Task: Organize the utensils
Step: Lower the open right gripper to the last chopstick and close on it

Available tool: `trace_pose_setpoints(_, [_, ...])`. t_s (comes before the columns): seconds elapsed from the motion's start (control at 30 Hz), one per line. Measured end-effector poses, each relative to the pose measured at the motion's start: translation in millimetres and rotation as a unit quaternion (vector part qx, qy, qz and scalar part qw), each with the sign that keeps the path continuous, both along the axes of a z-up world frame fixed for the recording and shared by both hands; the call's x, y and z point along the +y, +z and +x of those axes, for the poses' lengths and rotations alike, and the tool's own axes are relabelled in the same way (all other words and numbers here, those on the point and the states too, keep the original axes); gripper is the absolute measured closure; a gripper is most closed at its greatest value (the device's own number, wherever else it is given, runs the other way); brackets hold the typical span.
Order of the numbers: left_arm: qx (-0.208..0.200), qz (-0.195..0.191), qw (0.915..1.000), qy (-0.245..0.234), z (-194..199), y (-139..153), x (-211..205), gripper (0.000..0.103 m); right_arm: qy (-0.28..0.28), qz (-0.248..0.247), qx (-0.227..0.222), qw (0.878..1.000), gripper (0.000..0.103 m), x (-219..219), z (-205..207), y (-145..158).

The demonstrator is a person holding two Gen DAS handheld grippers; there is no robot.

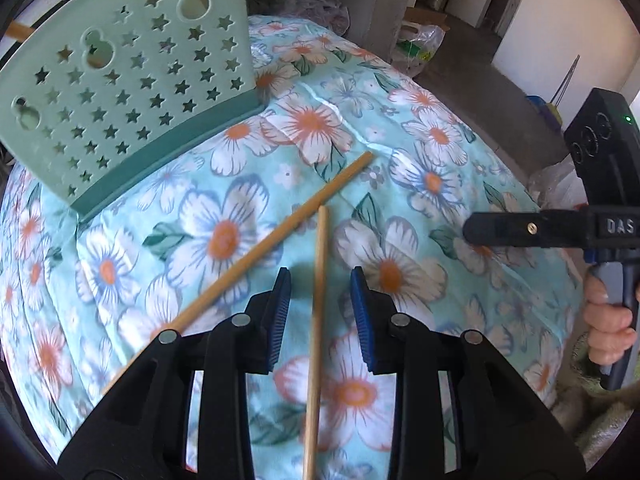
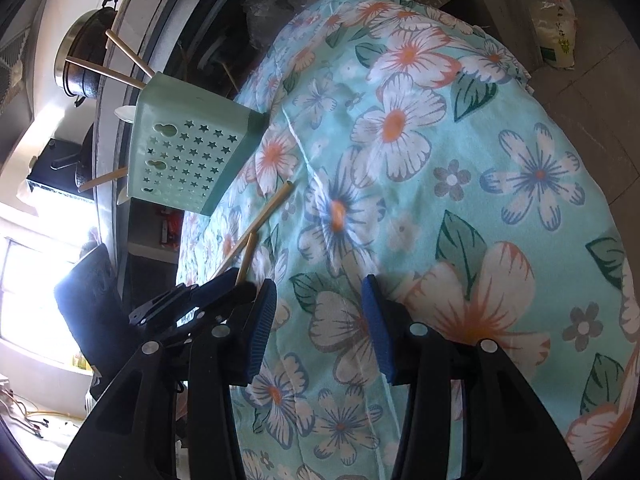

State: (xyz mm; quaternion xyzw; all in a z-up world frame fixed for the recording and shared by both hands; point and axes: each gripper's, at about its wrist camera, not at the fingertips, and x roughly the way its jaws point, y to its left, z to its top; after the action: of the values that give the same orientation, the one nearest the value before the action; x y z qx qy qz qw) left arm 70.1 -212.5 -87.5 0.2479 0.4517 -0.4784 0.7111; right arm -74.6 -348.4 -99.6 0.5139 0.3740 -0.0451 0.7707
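Two wooden chopsticks lie on the floral cloth (image 1: 420, 132). One chopstick (image 1: 318, 280) runs lengthwise between the blue pads (image 1: 280, 312) of my left gripper (image 1: 322, 312), which is open and not pressing on it. The second chopstick (image 1: 260, 248) lies slanted to its left, passing under the left finger. A green utensil holder (image 1: 120, 92) with star holes lies tipped over at the upper left; in the right wrist view this holder (image 2: 180, 152) has more chopsticks (image 2: 104, 68) sticking out. My right gripper (image 2: 320, 328) is open over bare cloth; it also shows at the right as the right gripper (image 1: 480, 231), held by a hand (image 1: 608, 320).
The cloth-covered table drops off to the floor on the far and right sides. Plastic bags (image 1: 420, 44) stand beyond the far edge. A dark wok (image 2: 84, 48) and a black box (image 2: 52, 172) sit on the counter behind the holder.
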Motion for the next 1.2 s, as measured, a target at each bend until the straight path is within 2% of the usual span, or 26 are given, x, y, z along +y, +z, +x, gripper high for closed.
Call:
trace_pose_setpoints(0.07, [-0.001,-0.001,1.0000,0.003,2.0,-1.0,-1.9,0.079,0.001,-0.002,-0.002,1.000,0.055,1.1,0.7,0.6])
trace_pose_setpoints(0.27, [0.008,-0.013,0.9998,0.015,7.6,0.0,-0.3,0.098,0.005,-0.007,-0.004,1.000,0.050,3.5,2.9,2.9])
trace_pose_setpoints(0.4, [0.009,-0.028,0.9992,0.026,6.4,7.1,8.8,0.099,0.003,-0.001,-0.007,1.000,0.050,2.2,1.9,2.4])
trace_pose_setpoints(0.67, [0.024,-0.082,0.9939,0.069,8.7,32.3,46.6,0.099,0.001,0.000,-0.008,1.000,0.050,3.4,-0.4,3.8])
trace_pose_setpoints(0.9, [0.024,-0.129,0.9827,0.131,17.6,49.6,93.5,0.099,0.012,0.001,-0.016,1.000,0.050,12.7,6.7,12.4])
trace_pose_setpoints(1.2, [0.010,-0.170,0.9607,0.219,32.4,60.1,146.9,0.099,0.026,0.030,-0.037,0.999,0.050,24.0,31.2,20.9])
